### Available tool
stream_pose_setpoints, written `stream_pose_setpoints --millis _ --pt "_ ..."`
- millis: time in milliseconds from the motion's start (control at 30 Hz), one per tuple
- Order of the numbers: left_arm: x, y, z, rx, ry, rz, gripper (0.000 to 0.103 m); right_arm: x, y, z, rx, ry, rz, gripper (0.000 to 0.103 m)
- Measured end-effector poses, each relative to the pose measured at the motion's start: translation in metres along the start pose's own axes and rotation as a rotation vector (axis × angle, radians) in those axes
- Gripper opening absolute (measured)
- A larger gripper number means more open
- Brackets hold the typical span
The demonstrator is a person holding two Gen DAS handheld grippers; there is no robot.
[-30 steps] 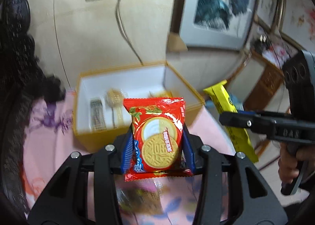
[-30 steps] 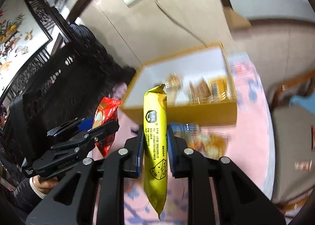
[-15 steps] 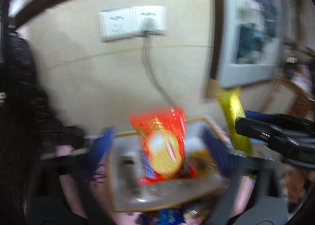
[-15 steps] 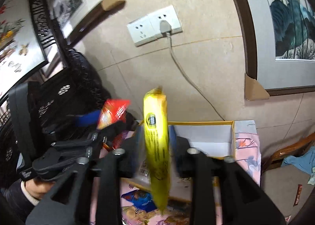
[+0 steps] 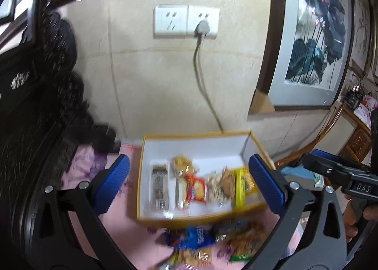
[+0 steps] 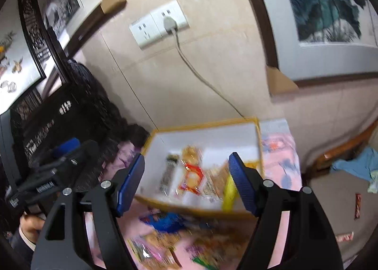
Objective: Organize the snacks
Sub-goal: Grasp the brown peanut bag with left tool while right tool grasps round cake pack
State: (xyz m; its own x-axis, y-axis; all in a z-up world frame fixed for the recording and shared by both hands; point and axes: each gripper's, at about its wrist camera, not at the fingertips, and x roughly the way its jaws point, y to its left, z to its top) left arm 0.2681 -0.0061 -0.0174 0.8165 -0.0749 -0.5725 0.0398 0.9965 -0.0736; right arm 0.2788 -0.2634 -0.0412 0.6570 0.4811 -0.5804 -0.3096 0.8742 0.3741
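Observation:
A yellow-rimmed white box [image 5: 196,139] [image 6: 208,135] stands on a pink cloth against the wall, with several snacks in it. Among them are the red biscuit packet [image 5: 196,187] [image 6: 192,179] and, at the right end, the yellow bar packet [image 5: 241,187] [image 6: 229,192]. My left gripper [image 5: 189,161] hovers above the box, wide open, with nothing between its blue pads. My right gripper [image 6: 186,158] hangs over the box too. Its jaws are opening and hold nothing. More loose packets [image 5: 200,237] [image 6: 165,220] lie blurred in front of the box.
A wall socket [image 5: 186,21] with a plugged-in cable is behind the box. Dark carved furniture [image 5: 35,116] stands at the left and a wooden chair [image 6: 342,149] at the right. Framed paintings hang on the wall. A person's hand [image 5: 354,218] holds the right tool.
Both grippers have opened and let go. The red biscuit packet and the yellow bar now lie in the box. Both grippers have risen and pulled back.

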Motion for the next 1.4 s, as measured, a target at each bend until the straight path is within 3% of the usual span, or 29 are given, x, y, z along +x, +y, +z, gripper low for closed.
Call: stream_pose_setpoints --millis 300,400,500,700,1100,1167,1400 --pt "-0.007 0.025 -0.109 -0.143 0.236 0.018 0.101 0.009 -0.049 -0.105 0.099 0.205 -0.148 0.074" --pt "-0.010 0.026 -0.140 -0.167 0.317 0.002 0.101 0.022 -0.055 -0.130 0.115 0.273 -0.206 0.072" --pt "-0.019 0.020 -0.162 -0.149 0.348 -0.008 0.101 0.042 -0.058 -0.144 0.137 0.331 -0.211 0.070" --pt "-0.030 0.013 -0.176 -0.092 0.361 0.013 0.101 0.088 -0.055 -0.154 0.113 0.401 -0.234 0.066" --pt "-0.039 0.035 -0.188 -0.164 0.388 0.060 0.101 0.138 -0.063 -0.155 0.135 0.475 -0.269 0.063" --pt "-0.038 0.036 -0.189 -0.163 0.390 0.063 0.101 0.136 -0.064 -0.156 0.124 0.471 -0.273 0.054" --pt "-0.033 0.035 -0.195 -0.146 0.408 0.060 0.101 0.087 -0.066 -0.167 0.173 0.428 -0.251 0.053"
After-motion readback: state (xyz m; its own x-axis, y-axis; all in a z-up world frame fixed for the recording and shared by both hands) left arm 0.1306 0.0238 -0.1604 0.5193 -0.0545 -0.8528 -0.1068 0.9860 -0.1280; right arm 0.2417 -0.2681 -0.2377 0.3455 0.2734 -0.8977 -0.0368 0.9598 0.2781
